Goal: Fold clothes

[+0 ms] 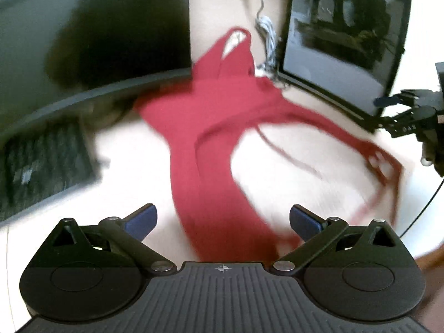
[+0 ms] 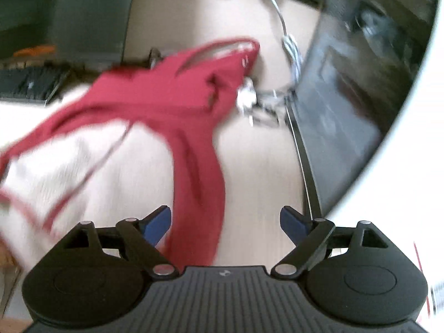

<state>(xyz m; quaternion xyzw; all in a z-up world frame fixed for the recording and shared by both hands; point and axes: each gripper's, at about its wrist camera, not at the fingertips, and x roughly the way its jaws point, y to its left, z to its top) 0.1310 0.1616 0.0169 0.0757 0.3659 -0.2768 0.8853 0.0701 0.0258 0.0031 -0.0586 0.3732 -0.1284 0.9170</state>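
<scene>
Pale worktop [image 1: 133, 149] carries a limp red garment [image 1: 211, 127] with thin straps; light, soft, best pinched at broad hems. Left tool [image 1: 223, 219] and right tool [image 2: 225, 222] both gape, empty.

a pale wooden desk [image 1: 155, 149] carries a black keyboard [image 1: 41, 163] at the left, a dark monitor [image 1: 91, 27] behind it, a second dark screen [image 1: 344, 27] at the right, and a tangled white cable [image 1: 266, 30] between them.
</scene>
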